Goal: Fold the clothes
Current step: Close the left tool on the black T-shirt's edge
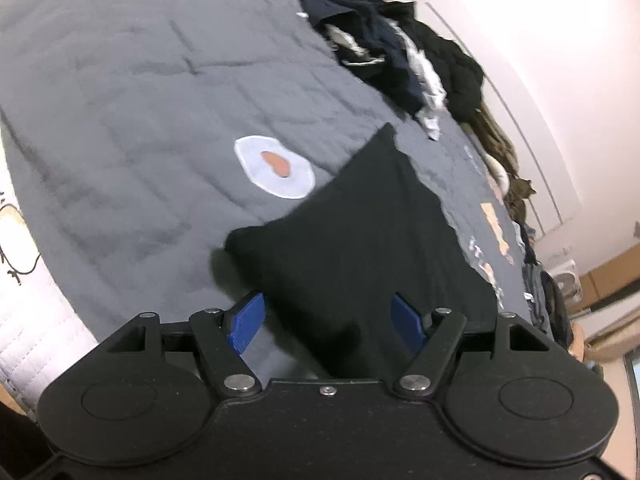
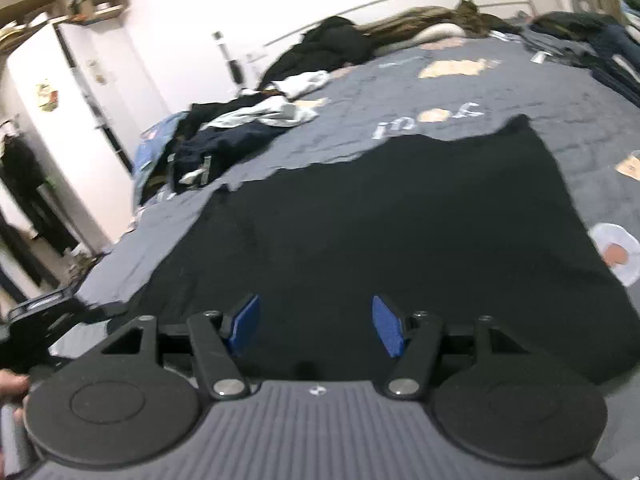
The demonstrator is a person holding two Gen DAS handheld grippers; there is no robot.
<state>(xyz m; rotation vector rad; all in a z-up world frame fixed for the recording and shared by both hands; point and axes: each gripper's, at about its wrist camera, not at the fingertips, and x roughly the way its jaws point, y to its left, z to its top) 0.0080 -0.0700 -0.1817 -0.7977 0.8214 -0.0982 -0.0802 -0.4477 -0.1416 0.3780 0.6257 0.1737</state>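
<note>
Black garment (image 2: 380,232) lies spread flat on the grey bedspread (image 1: 120,100) of the bed, near edge closest to both cameras, far edge wavy, one corner sticking up at the far right in the right wrist view. In the left wrist view the same garment (image 1: 360,240) shows as a folded dark slab with a pointed far corner, lying just beside a white oval patch (image 1: 274,168) with an orange heart on the bedspread.

Left gripper (image 1: 326,322): jaws released, blue pads apart; the garment's near edge runs between them but the pads don't press on it. Right gripper (image 2: 316,326): jaws also released, blue pads well apart, hanging over the garment with nothing gripped.

Pile of dark and white clothes (image 2: 240,120) sits at the far side of the bed against the white wall (image 2: 280,0); same pile (image 1: 400,52) shows top right in the left wrist view. More stacked clothes at the far right of the bed. White wardrobe (image 2: 60,120) stands left of the bed. A bit of a hand (image 2: 8,388) shows at the left edge, on the right gripper's body
</note>
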